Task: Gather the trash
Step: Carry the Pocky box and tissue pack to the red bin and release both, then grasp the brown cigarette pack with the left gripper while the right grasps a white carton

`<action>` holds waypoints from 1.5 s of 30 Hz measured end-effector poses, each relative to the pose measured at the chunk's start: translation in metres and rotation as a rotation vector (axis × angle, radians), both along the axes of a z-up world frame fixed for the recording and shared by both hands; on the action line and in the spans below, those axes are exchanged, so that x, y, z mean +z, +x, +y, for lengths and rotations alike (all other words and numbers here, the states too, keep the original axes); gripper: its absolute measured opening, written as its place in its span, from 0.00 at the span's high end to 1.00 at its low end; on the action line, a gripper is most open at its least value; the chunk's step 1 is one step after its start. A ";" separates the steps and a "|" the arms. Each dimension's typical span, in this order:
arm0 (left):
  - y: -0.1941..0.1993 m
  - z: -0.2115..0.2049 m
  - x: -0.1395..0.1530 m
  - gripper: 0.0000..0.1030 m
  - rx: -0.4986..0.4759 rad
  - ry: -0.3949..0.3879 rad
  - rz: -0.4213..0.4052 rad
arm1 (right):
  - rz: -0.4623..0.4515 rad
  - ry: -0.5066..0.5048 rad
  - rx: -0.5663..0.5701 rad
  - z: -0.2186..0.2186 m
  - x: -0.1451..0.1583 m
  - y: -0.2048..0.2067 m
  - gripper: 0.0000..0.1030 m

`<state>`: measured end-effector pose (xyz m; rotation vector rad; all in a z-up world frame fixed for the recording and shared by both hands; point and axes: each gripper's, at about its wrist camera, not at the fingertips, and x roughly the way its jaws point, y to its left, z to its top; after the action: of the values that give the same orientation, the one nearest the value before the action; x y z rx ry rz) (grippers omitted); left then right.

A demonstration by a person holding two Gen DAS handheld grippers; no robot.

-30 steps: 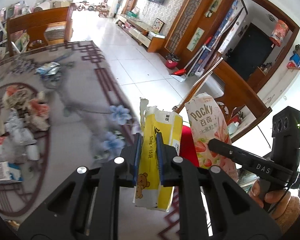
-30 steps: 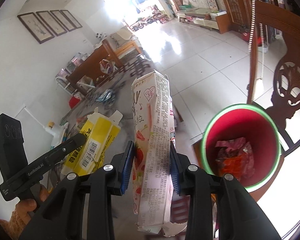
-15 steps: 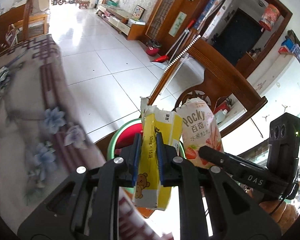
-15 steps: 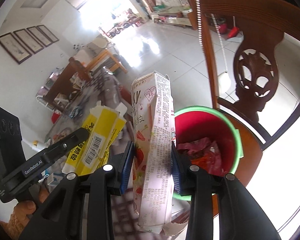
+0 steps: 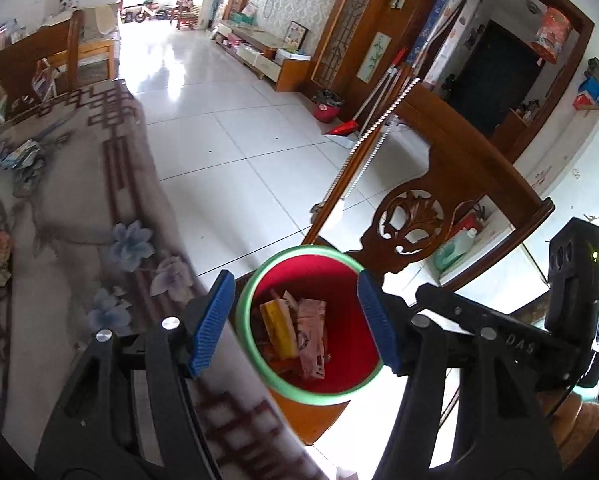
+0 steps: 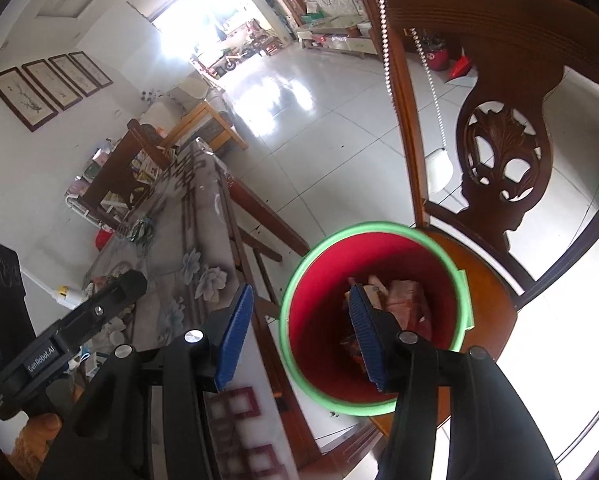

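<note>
A red bin with a green rim [image 5: 259, 280] [image 6: 295, 288] stands on a wooden chair seat beside the table. Inside it lie a yellow carton [image 5: 277, 328] and a pink Pocky box [image 5: 311, 336] [image 6: 403, 300] among other wrappers. My left gripper [image 5: 295, 320] is open and empty, its blue pads straddling the bin from above. My right gripper [image 6: 303, 336] is open and empty too, above the bin's left rim. Each gripper shows in the other's view, the right one [image 5: 499, 332] and the left one [image 6: 79, 324].
The table with a floral cloth [image 5: 79, 220] [image 6: 187, 240] carries more scattered trash at the left [image 5: 19, 156]. The carved wooden chair back [image 5: 419, 220] [image 6: 499, 152] rises right behind the bin. White tiled floor [image 5: 239, 140] lies beyond.
Both grippers swung from the table to above the bin and opened. The yellow carton and the Pocky box left the jaws and now lie in the bin.
</note>
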<state>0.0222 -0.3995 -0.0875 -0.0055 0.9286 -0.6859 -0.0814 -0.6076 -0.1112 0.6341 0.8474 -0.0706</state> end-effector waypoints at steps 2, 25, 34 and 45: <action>0.000 0.013 -0.001 0.41 0.019 0.007 0.003 | 0.001 -0.001 0.017 0.007 0.001 0.004 0.52; -0.003 0.221 -0.005 0.41 0.267 -0.004 0.007 | 0.023 -0.038 0.213 0.182 0.012 0.048 0.51; -0.011 0.344 -0.012 0.40 0.407 0.031 0.016 | 0.015 -0.058 0.284 0.268 0.018 0.058 0.51; -0.034 0.461 -0.054 0.40 0.537 0.108 0.146 | 0.055 -0.044 0.368 0.354 0.004 0.073 0.51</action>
<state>-0.0122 0.0615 -0.1418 -0.2046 1.0462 -0.1383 -0.0082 -0.2536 -0.1070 0.4286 1.0017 0.2267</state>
